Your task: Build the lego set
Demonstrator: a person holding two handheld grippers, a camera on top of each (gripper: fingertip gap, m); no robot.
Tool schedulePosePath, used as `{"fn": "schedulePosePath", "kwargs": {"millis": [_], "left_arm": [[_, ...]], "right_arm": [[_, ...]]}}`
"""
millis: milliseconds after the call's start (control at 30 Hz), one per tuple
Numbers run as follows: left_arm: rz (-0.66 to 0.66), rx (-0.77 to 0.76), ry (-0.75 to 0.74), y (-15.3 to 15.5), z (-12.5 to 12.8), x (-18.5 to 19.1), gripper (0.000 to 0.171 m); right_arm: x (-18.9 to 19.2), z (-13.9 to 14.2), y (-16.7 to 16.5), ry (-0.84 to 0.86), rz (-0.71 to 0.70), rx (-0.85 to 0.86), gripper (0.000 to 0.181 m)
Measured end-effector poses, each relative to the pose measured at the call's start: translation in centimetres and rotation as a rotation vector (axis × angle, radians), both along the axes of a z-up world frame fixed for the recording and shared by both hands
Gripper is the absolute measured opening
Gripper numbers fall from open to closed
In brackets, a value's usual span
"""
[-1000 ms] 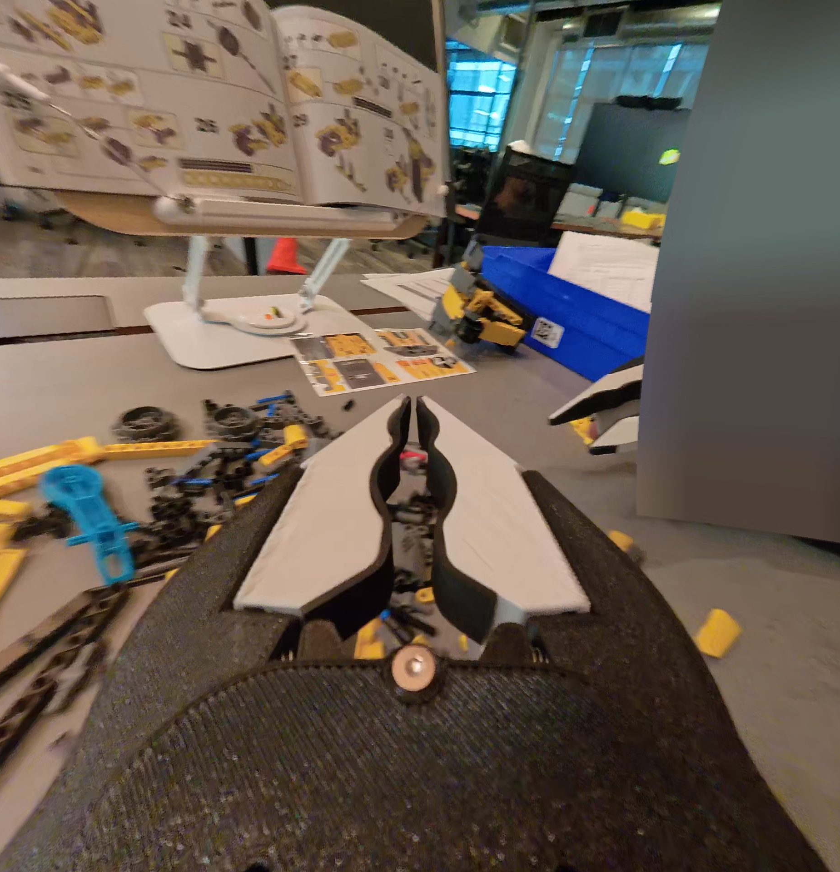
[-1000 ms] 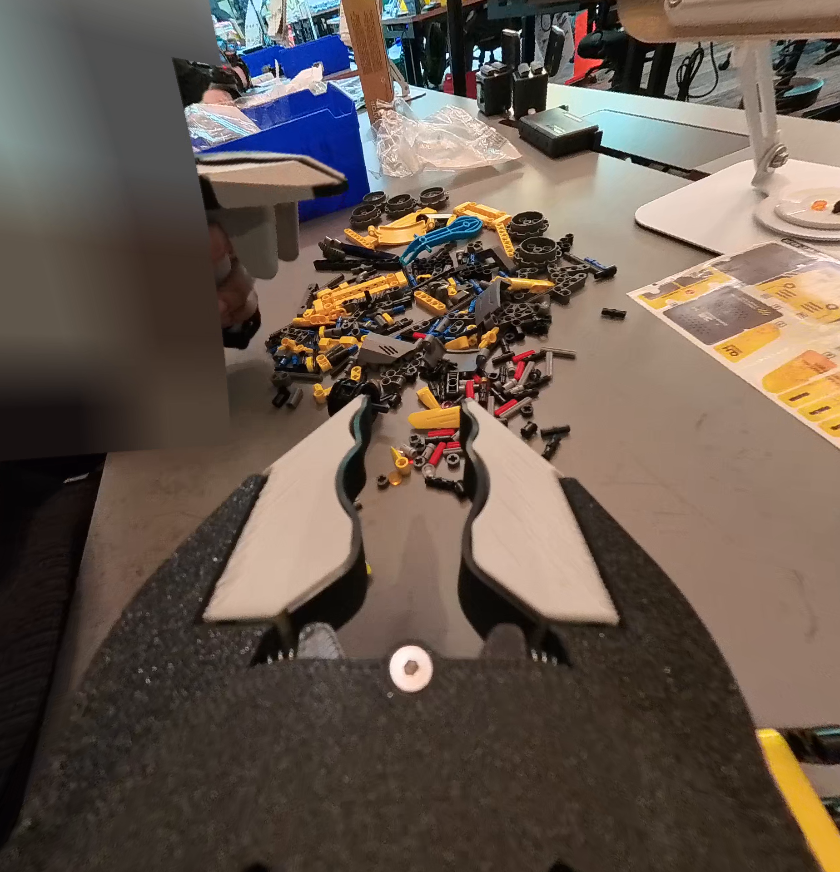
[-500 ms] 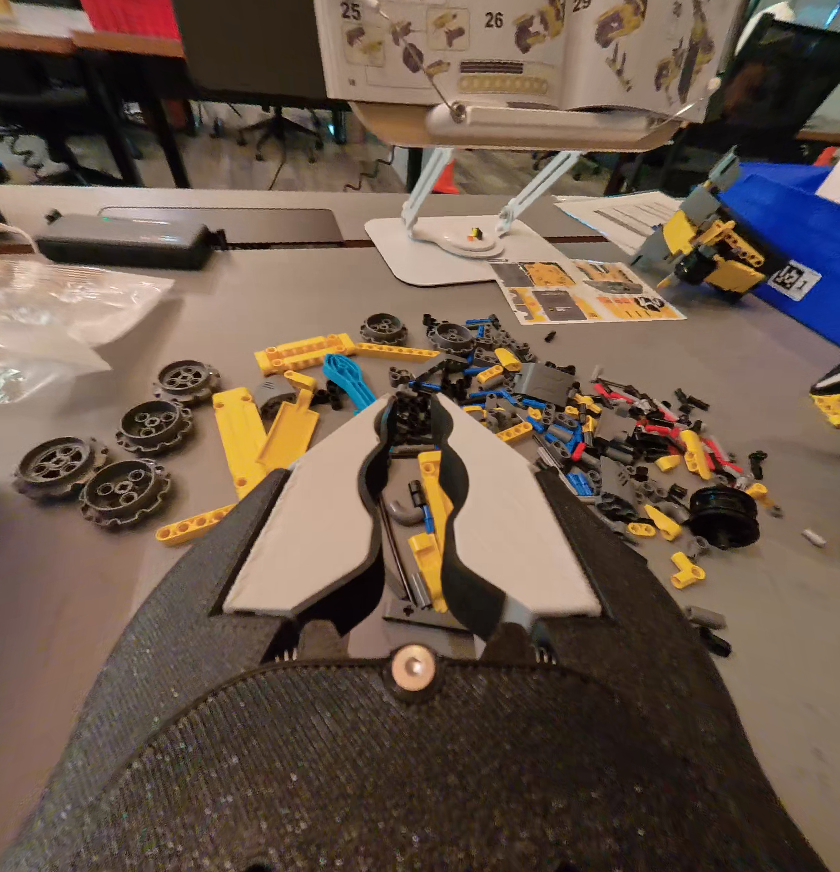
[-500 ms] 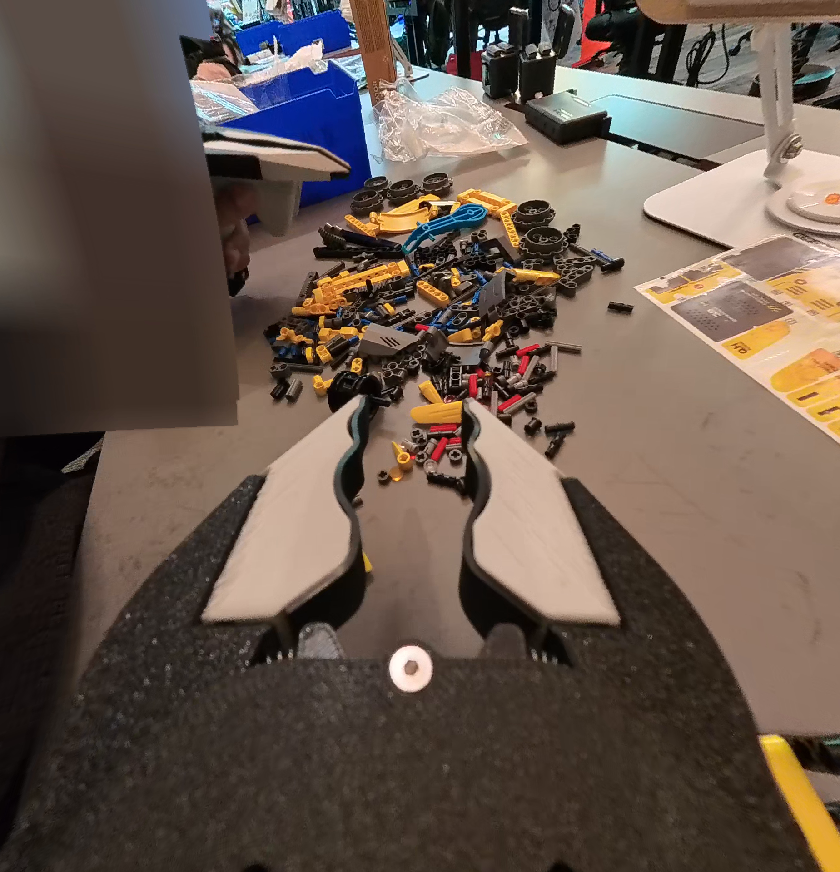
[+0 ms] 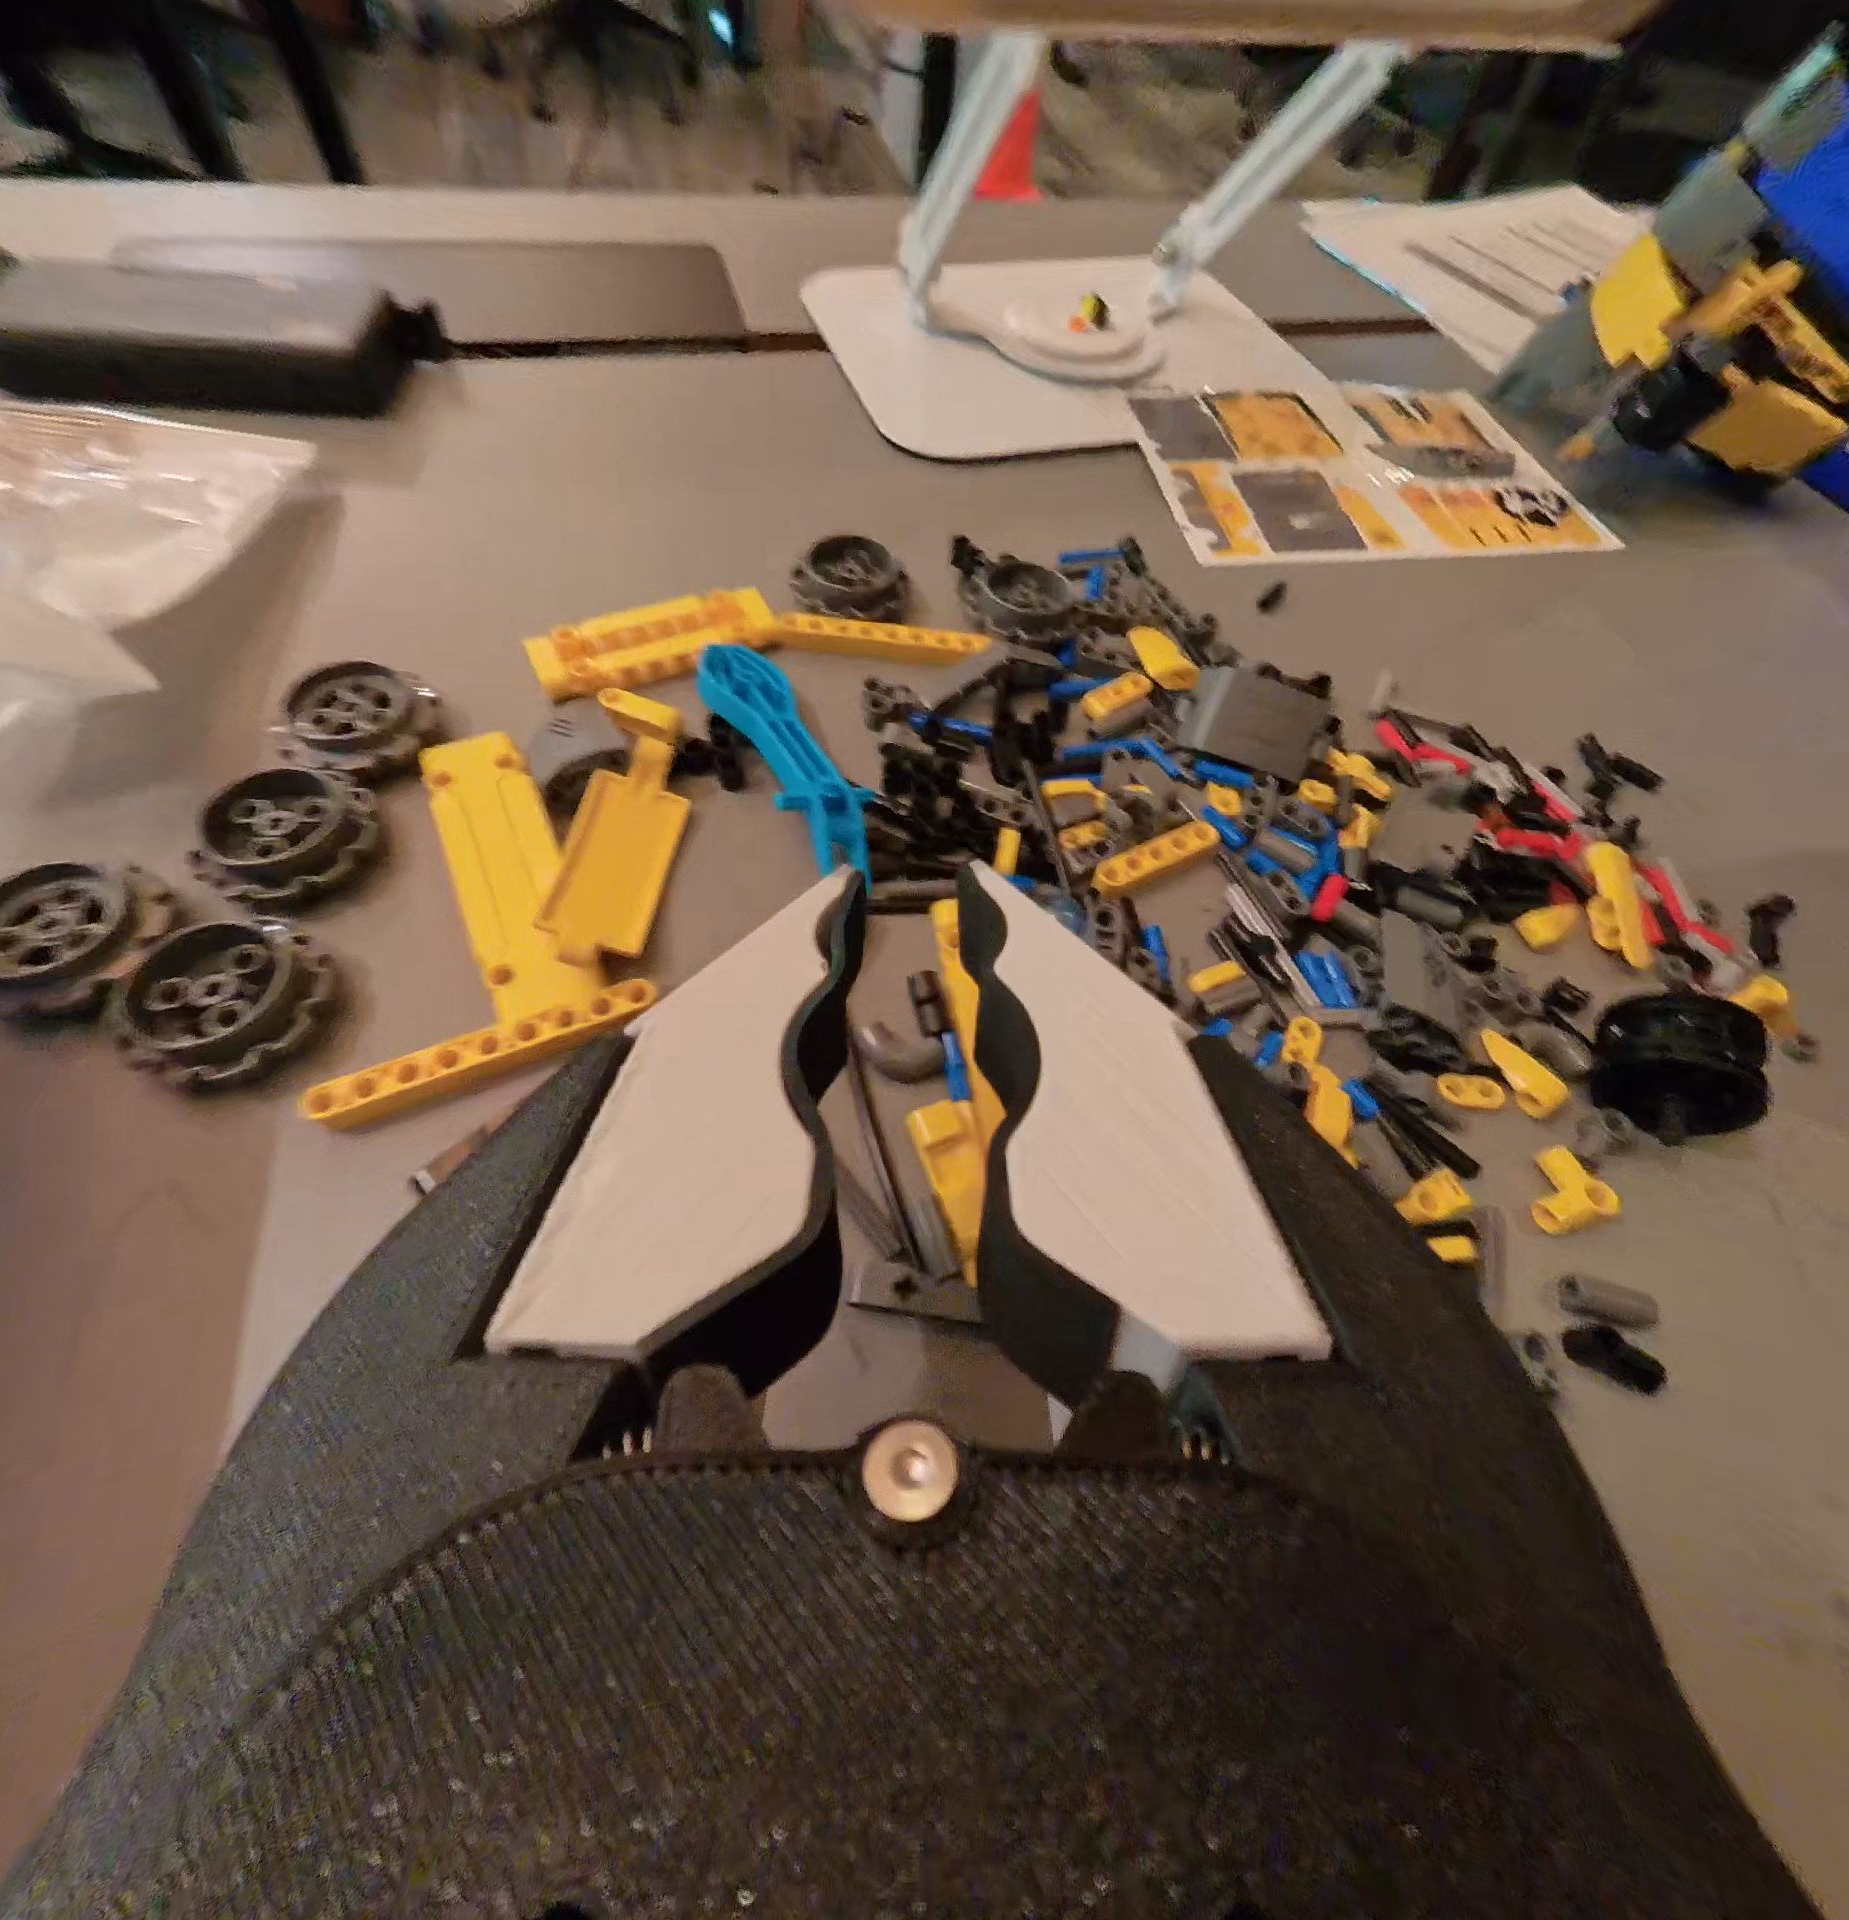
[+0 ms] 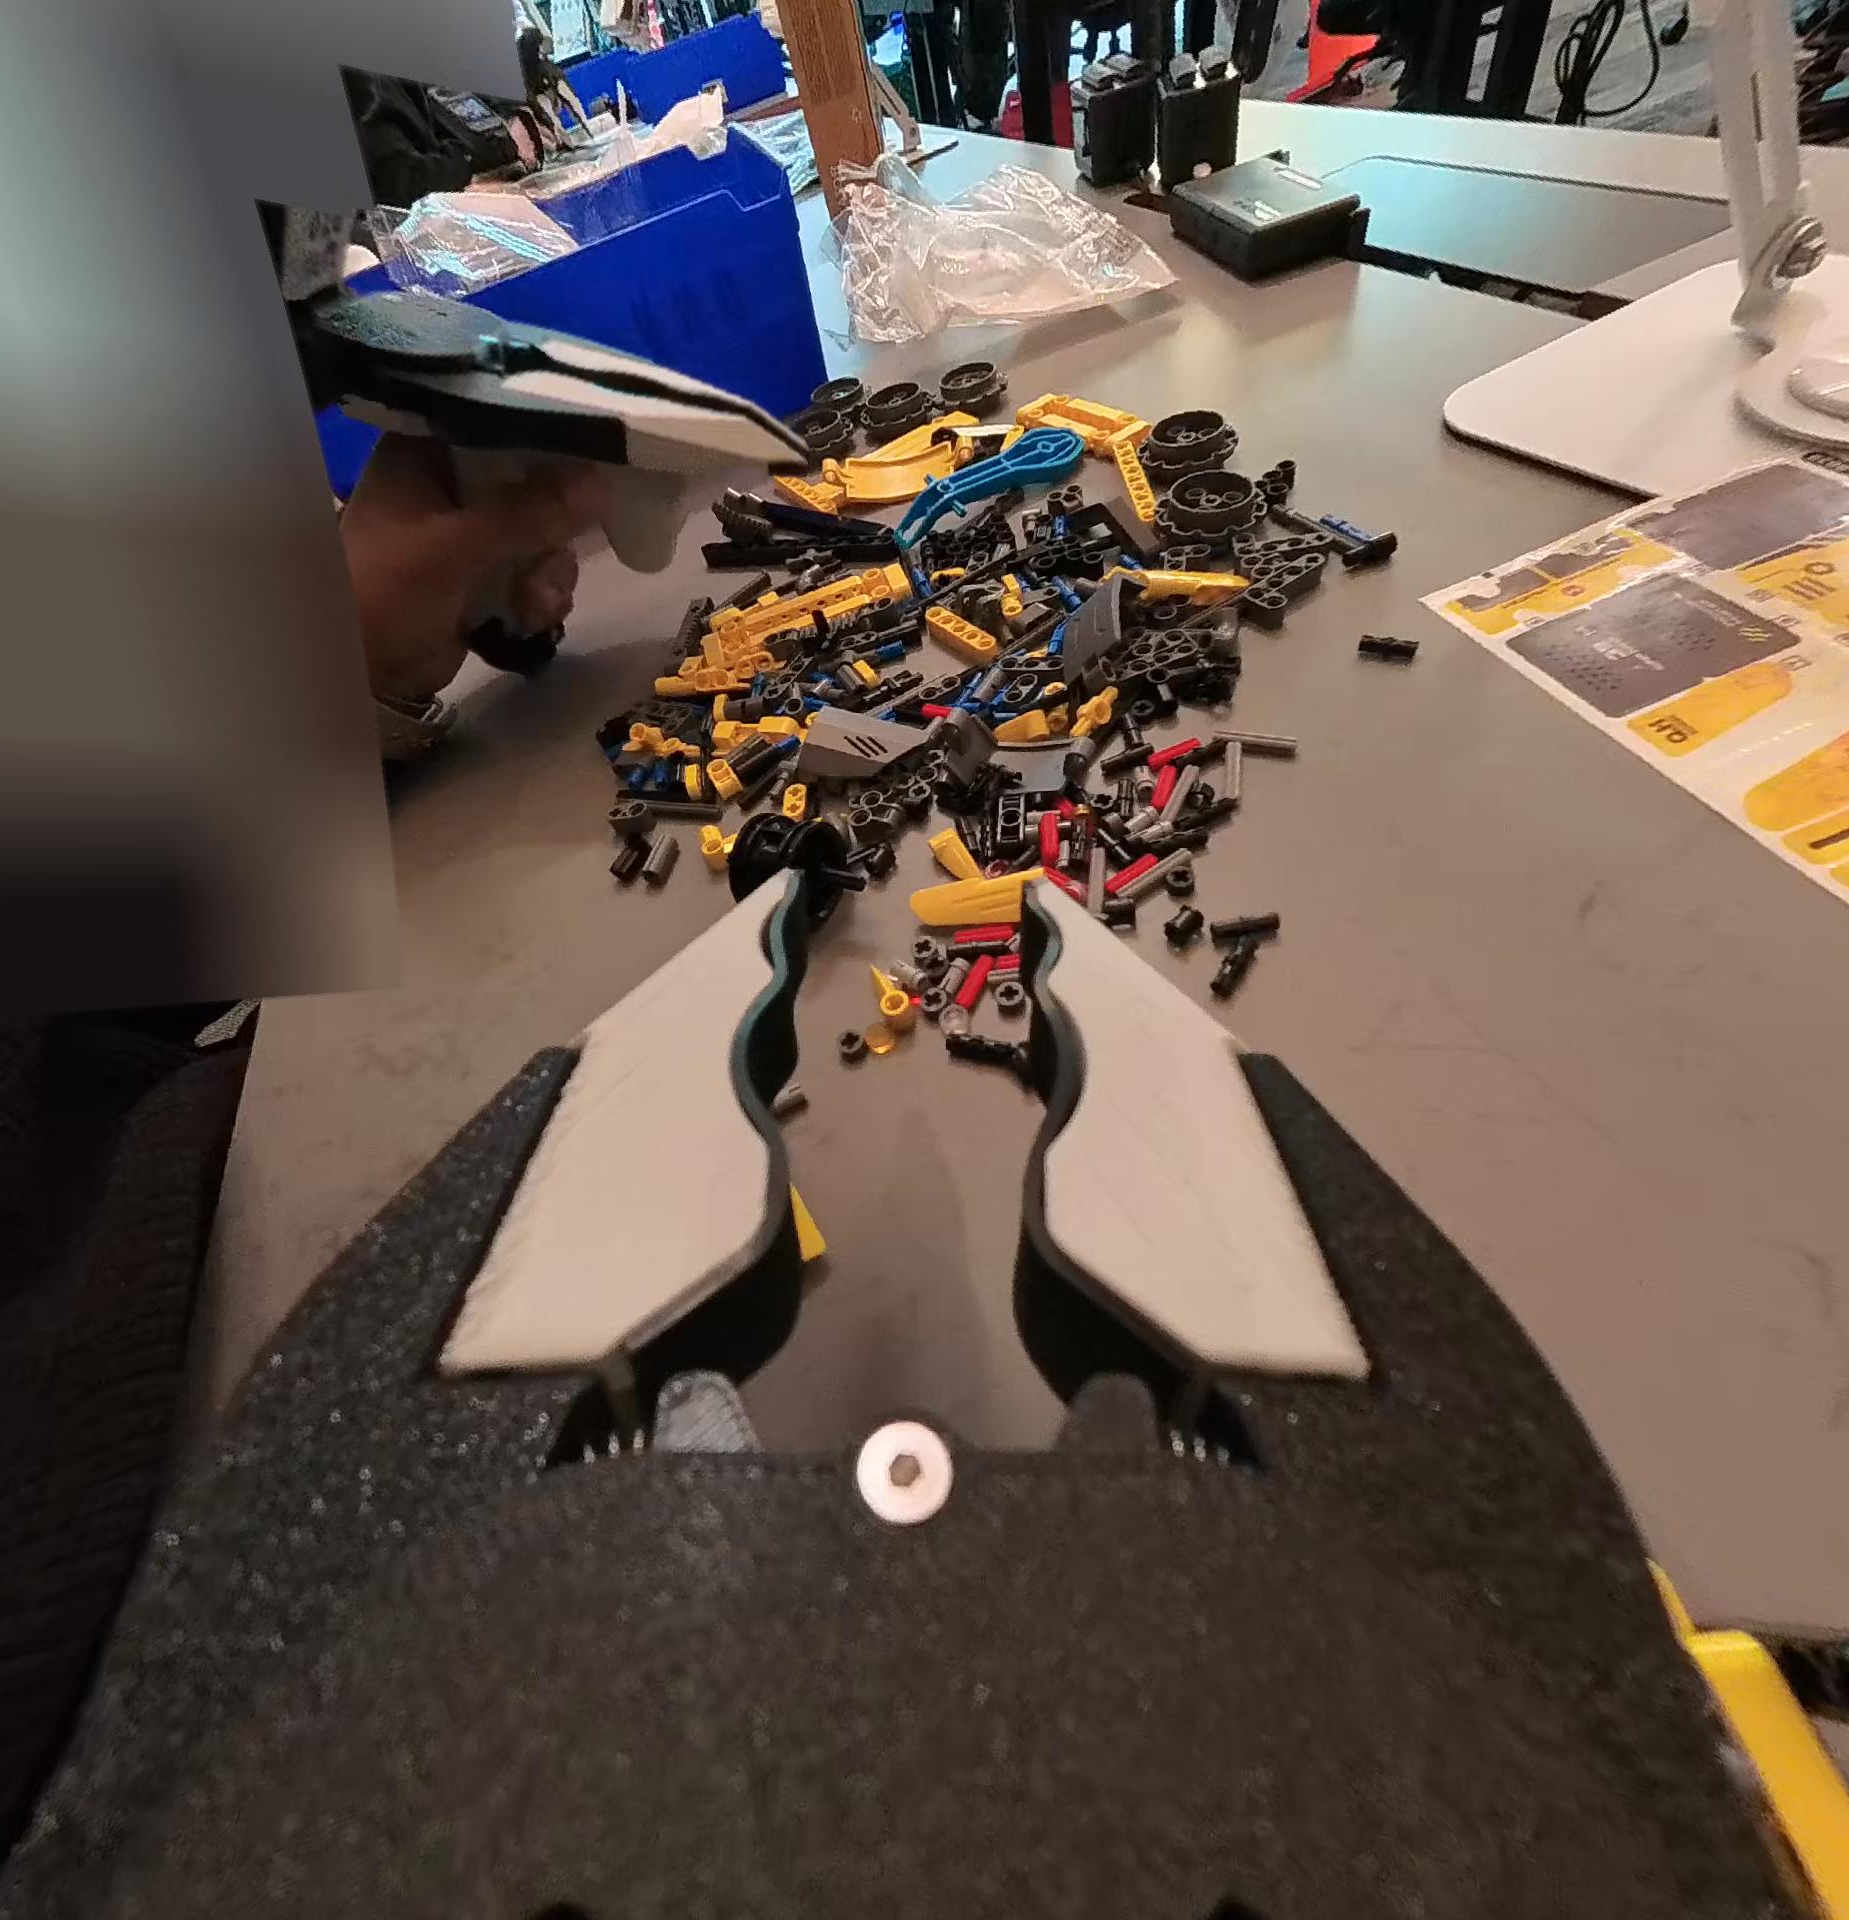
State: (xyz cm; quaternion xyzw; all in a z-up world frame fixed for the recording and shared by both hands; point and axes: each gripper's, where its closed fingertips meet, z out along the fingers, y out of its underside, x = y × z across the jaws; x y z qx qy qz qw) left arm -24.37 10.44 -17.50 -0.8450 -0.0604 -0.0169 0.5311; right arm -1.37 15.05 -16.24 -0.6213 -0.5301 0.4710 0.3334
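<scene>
Currently the left gripper (image 5: 909,899) is seen with its fingers slightly parted and nothing grasped between them; it hovers over the near edge of the pile of small building parts (image 5: 1242,862). Through the narrow gap a yellow part (image 5: 946,1132) and a grey curved piece (image 5: 899,1051) are seen lying on the grey table (image 5: 587,499). Just beyond the fingertips, at the left side of the pile, a blue tool-like piece (image 5: 769,743) is found, and left of it long yellow beams (image 5: 494,862) and four black wheels (image 5: 265,821). Behind the pile a white stand base (image 5: 1013,369) and a sticker sheet (image 5: 1356,473) are placed.

The right gripper (image 6: 915,899) is held wide apart and empty, near the other end of the same pile (image 6: 982,665). Small red and grey pins (image 6: 961,982) are scattered between its fingers, and a black wheel (image 6: 780,847) lies beside the left fingertip. Behind the pile a blue bin (image 6: 681,281) and clear plastic bags (image 6: 982,249) are seen.
</scene>
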Motion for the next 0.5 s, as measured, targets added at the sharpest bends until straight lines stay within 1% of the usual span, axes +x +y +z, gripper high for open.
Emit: {"fn": "schedulePosePath", "kwargs": {"millis": [67, 133, 233, 300, 400, 500], "left_arm": [[-0.069, -0.025, -0.01, 0.1, -0.5, 1.3, 0.015], [-0.111, -0.037, 0.006, 0.2, -0.7, 2.2, 0.013], [-0.193, -0.081, 0.011, 0.2, -1.4, 3.7, 0.0], [-0.209, -0.125, 0.015, 0.2, -2.1, 4.1, 0.0], [-0.241, -0.149, 0.027, 0.1, -2.4, 4.7, 0.0], [-0.329, -0.17, 0.002, -0.1, -2.8, 6.2, 0.0]], "right_arm": [[0.0, 0.0, -0.1, 0.001, 0.002, 0.008, 0.04], [0.0, 0.0, -0.3, -0.005, 0.008, 0.023, 0.04], [-0.1, -0.2, -0.6, -0.018, 0.017, 0.057, 0.04], [-0.2, -0.4, -0.8, -0.03, 0.023, 0.077, 0.04], [-0.2, -0.5, -1.0, -0.037, 0.03, 0.096, 0.04], [-0.2, -0.5, -1.1, -0.038, 0.032, 0.099, 0.04]]}}
